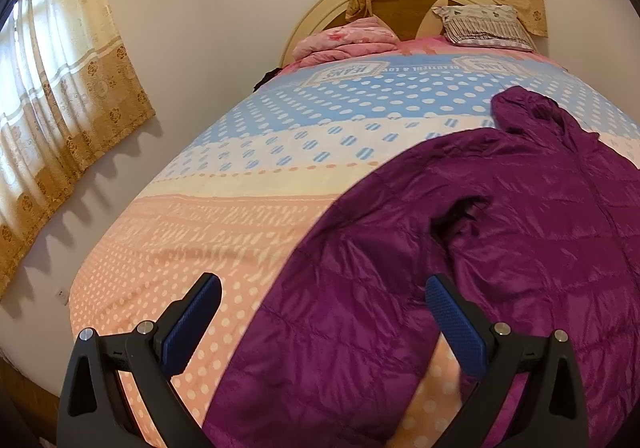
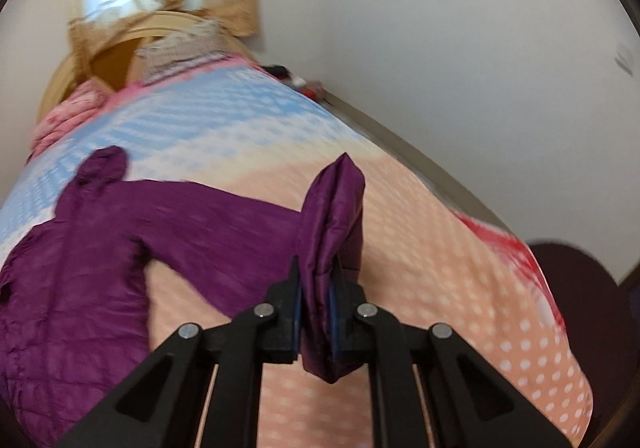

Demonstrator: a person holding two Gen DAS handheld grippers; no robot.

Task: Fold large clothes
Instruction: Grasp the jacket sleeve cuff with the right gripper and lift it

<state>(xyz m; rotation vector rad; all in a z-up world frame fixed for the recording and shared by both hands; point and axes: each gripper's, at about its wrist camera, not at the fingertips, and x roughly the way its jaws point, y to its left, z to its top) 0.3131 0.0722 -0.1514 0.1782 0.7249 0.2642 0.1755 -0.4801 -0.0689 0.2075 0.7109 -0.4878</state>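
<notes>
A purple quilted hooded jacket lies spread on the bed, hood toward the headboard. In the left wrist view my left gripper is open, hovering over the jacket's left sleeve, with its blue pads apart. In the right wrist view the jacket lies to the left, and my right gripper is shut on the cuff end of the jacket's right sleeve, which stands bunched up between the jaws above the bed.
The bed has a dotted peach, cream and blue cover. A pink folded blanket and a pillow lie by the round headboard. Curtains hang at left. A wall and ledge run along the bed's right side.
</notes>
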